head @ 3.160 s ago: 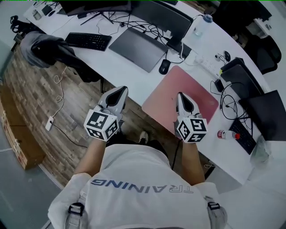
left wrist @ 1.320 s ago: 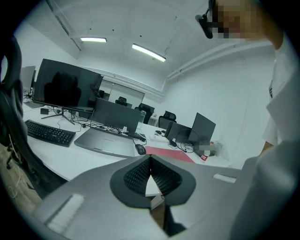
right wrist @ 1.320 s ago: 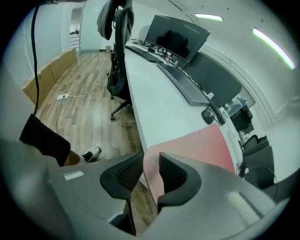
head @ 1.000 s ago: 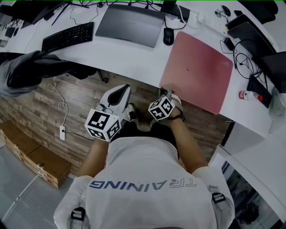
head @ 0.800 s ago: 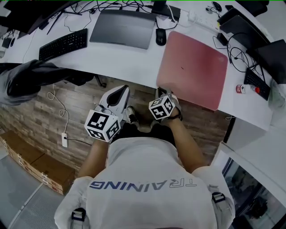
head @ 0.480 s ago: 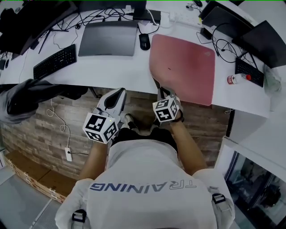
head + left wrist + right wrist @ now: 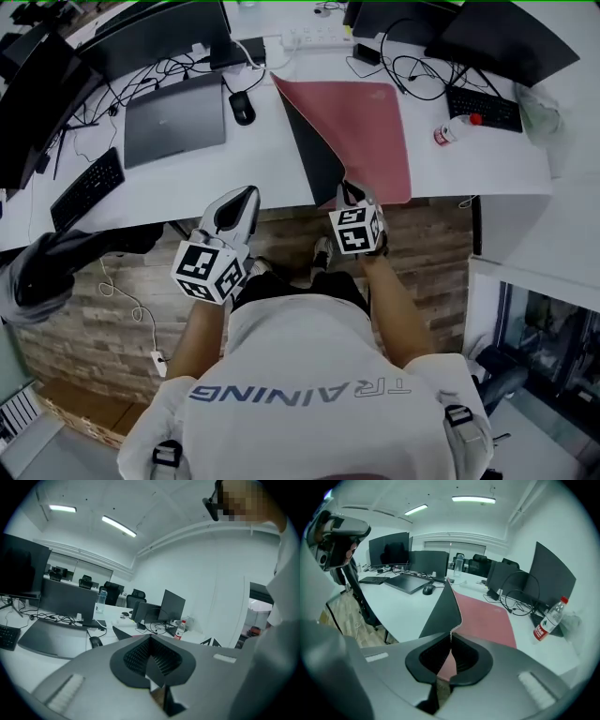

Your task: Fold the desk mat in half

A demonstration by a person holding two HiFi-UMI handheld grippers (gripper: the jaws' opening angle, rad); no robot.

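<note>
The pink desk mat lies on the white desk. Its left part is lifted off the desk, so the black underside shows. My right gripper is shut on the mat's near left corner at the desk's front edge. In the right gripper view the mat rises from between the jaws of that gripper, dark underside to the left. My left gripper hovers at the desk's front edge, left of the mat. In its own view this left gripper is shut and holds nothing.
A closed grey laptop and a black mouse lie left of the mat. A keyboard is further left. A red-capped bottle, another keyboard, cables and monitors crowd the right and far side. A dark jacket hangs at lower left.
The mat lay flat before; now its near left corner and left edge are raised in the right gripper, black underside showing. Both grippers have moved up towards the desk edge.
</note>
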